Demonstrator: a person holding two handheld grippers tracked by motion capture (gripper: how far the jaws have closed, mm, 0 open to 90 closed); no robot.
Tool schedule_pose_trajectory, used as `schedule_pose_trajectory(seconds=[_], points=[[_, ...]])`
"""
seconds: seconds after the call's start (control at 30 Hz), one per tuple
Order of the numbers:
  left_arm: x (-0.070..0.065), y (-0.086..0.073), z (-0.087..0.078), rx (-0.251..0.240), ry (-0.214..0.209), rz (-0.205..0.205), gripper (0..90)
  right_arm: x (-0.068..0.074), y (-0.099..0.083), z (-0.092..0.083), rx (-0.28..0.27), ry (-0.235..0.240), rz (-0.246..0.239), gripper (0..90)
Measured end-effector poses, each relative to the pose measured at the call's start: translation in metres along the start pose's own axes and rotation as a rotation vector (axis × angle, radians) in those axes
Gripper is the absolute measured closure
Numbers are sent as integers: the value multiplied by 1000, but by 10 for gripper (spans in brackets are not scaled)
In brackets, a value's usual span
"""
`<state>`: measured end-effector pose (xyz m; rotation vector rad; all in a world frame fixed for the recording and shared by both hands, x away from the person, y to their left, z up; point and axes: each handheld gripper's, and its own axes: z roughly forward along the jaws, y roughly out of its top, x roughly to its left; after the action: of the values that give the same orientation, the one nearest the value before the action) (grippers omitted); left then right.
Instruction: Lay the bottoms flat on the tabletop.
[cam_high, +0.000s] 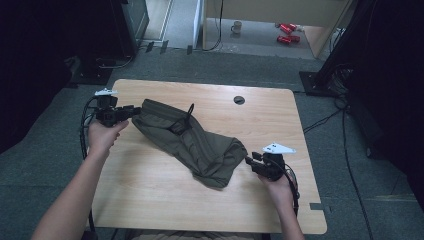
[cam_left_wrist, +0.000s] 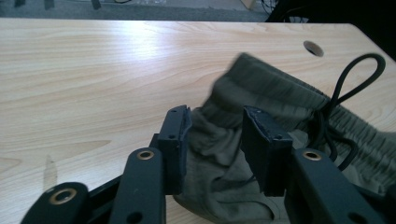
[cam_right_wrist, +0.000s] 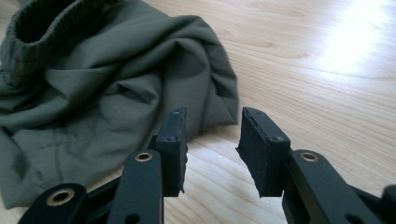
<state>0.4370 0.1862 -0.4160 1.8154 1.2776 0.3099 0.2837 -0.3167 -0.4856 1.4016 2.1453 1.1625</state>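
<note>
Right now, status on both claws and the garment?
Left claw open, waistband of olive garment between jaws. Right claw open, empty, beside garment's other end. Drawstring loose near left claw.

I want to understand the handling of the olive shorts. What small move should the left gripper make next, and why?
Probably close the left gripper on the waistband of the olive shorts. In the left gripper view its jaws stand open with bunched waistband fabric between them, not pinched. The right gripper is open too, beside the other end on the wooden table, so nothing holds the garment.
</note>
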Motion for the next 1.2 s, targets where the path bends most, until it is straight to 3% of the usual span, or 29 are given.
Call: schedule_pose_trajectory(seconds=[0.23,0.43,0.63,0.87,1.07,1.2], points=[[-7,-9,-8,-8,-16,29,577,15,6,-2,-22,39,-16,632],[-19,-18,-14,-2,-7,86,566,30,12,-4,-31,73,-34,643],[-34,-29,-25,-25,-49,99,545,52,14,0,-23,110,-71,634],[-48,-46,-22,-10,-67,120,537,73,15,5,-15,148,-108,634],[-53,-55,-16,-3,-86,113,535,82,14,8,-11,169,-124,631],[-59,-64,-8,10,-100,137,535,89,12,13,-8,183,-145,611]])
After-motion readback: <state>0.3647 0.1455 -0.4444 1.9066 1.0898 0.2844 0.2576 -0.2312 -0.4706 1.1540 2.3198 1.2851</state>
